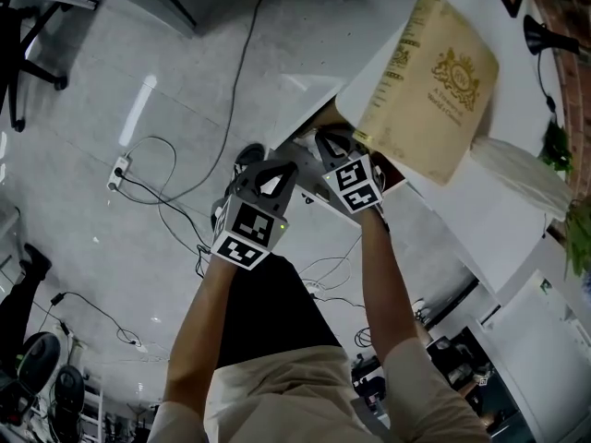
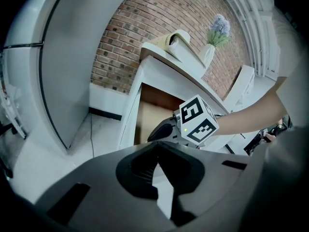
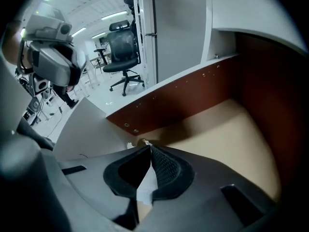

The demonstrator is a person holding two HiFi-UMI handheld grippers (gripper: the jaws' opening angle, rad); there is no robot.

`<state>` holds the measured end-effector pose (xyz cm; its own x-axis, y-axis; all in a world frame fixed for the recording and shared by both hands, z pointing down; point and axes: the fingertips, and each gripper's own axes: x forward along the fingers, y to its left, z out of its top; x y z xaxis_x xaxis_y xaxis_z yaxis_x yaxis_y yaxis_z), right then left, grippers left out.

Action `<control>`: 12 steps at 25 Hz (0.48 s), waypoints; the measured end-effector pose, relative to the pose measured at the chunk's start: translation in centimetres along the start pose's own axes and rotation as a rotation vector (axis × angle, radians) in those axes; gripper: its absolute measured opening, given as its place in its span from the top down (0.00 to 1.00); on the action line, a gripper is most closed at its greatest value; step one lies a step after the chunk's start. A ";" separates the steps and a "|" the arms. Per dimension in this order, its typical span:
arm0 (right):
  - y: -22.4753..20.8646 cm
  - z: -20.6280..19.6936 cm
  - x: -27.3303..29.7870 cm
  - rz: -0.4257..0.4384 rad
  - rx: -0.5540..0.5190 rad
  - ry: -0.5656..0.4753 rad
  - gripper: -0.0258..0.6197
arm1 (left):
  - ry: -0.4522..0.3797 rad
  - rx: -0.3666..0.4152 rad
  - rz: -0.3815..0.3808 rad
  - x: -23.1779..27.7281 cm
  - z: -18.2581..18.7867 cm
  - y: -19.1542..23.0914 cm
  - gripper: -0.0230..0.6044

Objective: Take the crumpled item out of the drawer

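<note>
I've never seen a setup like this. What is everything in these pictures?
Desk: one, white, before the person.
Drawer: one, brown walls, beige floor, open under the desk.
Crumpled item: one, white, in the drawer, gripped.
Book: one, tan with gold crest, on the desk.
Vase: one, white, holding pale purple flowers, on the desk.
Office chair: one, black, on the floor.
Cables: several, black, on the floor.
Power strip: one, white, on the floor.
Left gripper: one, grey, shut, empty, before the drawer.
Right gripper: one, grey, in the drawer, shut on the crumpled item.
Forearms: two, bare.
</note>
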<state>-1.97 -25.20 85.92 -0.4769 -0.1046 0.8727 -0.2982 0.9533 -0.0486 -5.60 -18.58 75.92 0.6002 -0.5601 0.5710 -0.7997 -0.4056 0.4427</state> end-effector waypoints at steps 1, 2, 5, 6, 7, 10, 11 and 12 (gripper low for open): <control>0.0 0.1 -0.4 -0.010 0.009 -0.006 0.91 | 0.000 0.000 -0.001 0.0 -0.1 -0.2 0.94; 0.1 0.3 -0.8 -0.020 0.018 -0.013 0.91 | 0.001 -0.003 0.000 0.1 -0.2 -0.4 0.94; 0.2 0.6 -2.1 -0.048 0.045 -0.039 0.91 | 0.003 -0.015 0.004 0.0 -0.4 -1.0 0.94; 0.2 0.6 -2.6 -0.056 0.053 -0.046 0.91 | 0.004 -0.016 0.004 0.0 -0.4 -1.3 0.94; 0.3 0.6 -3.0 -0.063 0.058 -0.050 0.91 | 0.004 -0.014 0.005 -0.1 -0.4 -1.5 0.94; 0.3 0.3 -4.5 -0.082 0.083 -0.061 0.91 | 0.004 0.000 0.005 -0.2 -0.4 -2.3 0.94; 0.3 0.2 -5.1 -0.088 0.106 -0.072 0.91 | 0.007 0.006 0.005 -0.3 -0.4 -2.6 0.94; 0.3 0.1 -5.8 -0.099 0.132 -0.084 0.91 | 0.009 0.013 0.005 -0.5 -0.4 -2.8 0.94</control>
<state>0.61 -24.35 80.83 -0.5056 -0.2252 0.8328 -0.4510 0.8920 -0.0326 -3.66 -16.85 74.71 0.5962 -0.5556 0.5795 -0.8028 -0.4123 0.4307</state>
